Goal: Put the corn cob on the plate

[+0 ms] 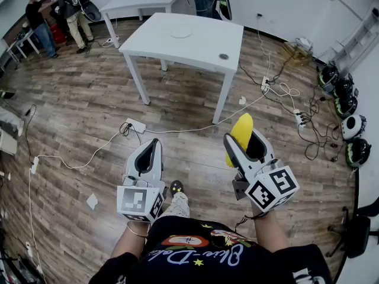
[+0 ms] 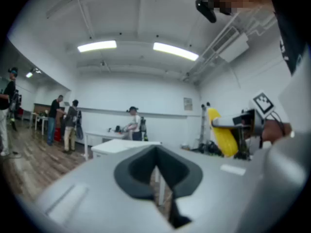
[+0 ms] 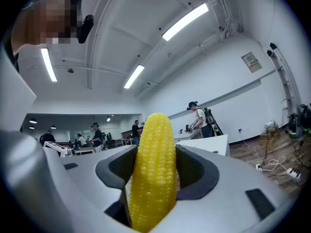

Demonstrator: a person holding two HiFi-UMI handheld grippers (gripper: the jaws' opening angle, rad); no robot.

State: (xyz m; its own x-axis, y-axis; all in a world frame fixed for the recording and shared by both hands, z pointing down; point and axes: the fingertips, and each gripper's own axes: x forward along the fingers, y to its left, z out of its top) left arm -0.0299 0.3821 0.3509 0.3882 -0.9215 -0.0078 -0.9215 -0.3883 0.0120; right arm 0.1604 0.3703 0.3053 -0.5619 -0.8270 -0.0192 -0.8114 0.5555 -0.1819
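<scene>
Where the corn cob (image 3: pixel 154 169) sits: between the jaws of the right gripper (image 1: pixel 245 145), standing upright across them, its rounded tip above the pads and its lower end below.
Right gripper: clenched on the cob at a wide spread, both hollowed pads pressing its sides. The crosswise hold likely keeps the cob from rolling out during a carry.
Left gripper (image 1: pixel 148 154): jaws drawn together on nothing, with only a thin slit between the pads. It hangs level to the left of the right jaws, well apart from the cob, probably kept out of the way because one gripper is enough here.
Floor (image 1: pixel 89 99): wood planks below both pairs of jaws, with a white power strip (image 1: pixel 137 125) lying just ahead of the left jaw tips in the head view.
Table (image 1: pixel 201 49): white, well ahead of both pairs of jaws, its near corner leg roughly in line with the cob's tip.
Plate (image 1: pixel 180 32): white and round, on the far half of the table top, ahead and a little left of the right jaws, with nothing on it.
Step in hand: I read this as a carry towards the table, the cob not yet over the plate. The next move calls for walking closer, then lowering the cob before the jaws let go.
Beyond the table: a second table (image 1: pixel 139 3) with people (image 1: pixel 74 10) standing near it, far ahead of the jaws.
</scene>
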